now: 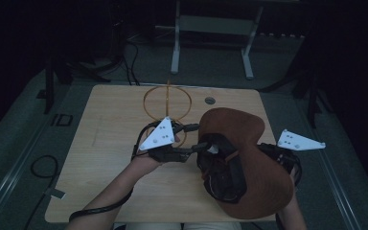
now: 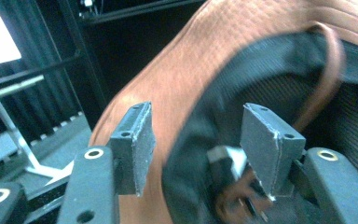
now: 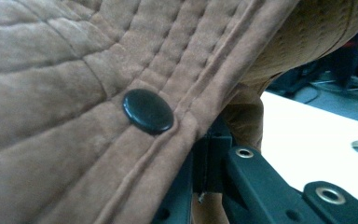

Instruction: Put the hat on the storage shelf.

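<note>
- Setting: a dim room; I work over a light wooden table (image 1: 110, 158), taking the brown suede wide-brimmed hat with black lining (image 1: 249, 139) as landmark.
- Hat: held upturned above the table's right half, its lining facing up.
- Right gripper (image 3: 200, 182): under the hat's right brim, jaws clamped together on the stitched edge beside a black snap button (image 3: 148, 111).
- Left gripper (image 2: 196, 140): at the hat's left rim, pads (image 2: 135, 140) apart and pressing nothing.
- Gold wire stand (image 1: 167, 103): on the table beyond the hat.
- Advice: I judge the right hold should stay firm; keep the crown's opening facing the stand.
</note>
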A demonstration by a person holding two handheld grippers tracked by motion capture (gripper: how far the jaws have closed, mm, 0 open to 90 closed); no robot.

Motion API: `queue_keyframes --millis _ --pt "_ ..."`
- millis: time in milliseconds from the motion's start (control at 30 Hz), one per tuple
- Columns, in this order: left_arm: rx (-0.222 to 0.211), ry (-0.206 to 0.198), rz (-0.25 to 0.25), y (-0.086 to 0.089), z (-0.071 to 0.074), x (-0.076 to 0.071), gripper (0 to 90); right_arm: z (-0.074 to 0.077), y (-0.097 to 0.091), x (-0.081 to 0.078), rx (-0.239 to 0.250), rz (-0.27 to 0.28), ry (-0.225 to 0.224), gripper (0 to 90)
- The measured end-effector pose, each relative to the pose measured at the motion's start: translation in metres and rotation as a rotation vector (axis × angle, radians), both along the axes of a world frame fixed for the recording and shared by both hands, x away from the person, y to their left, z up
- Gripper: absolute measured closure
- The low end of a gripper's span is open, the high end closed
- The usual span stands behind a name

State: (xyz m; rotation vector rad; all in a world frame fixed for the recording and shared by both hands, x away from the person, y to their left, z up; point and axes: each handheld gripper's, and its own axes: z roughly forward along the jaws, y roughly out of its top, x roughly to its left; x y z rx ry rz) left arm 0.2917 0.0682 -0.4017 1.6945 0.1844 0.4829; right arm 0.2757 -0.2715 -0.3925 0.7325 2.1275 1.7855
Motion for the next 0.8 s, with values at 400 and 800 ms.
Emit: queue_keyframes --millis 400,800 --pt "0.079 0.112 0.127 0.052 -0.044 -0.015 31.4 0.021 -0.017 0.038 0.014 -0.165 -0.031 90.0" --pt "0.061 0.263 0.261 0.095 -0.107 -0.035 9.0 0.038 0.008 0.096 -0.031 -0.252 -0.024 90.0"
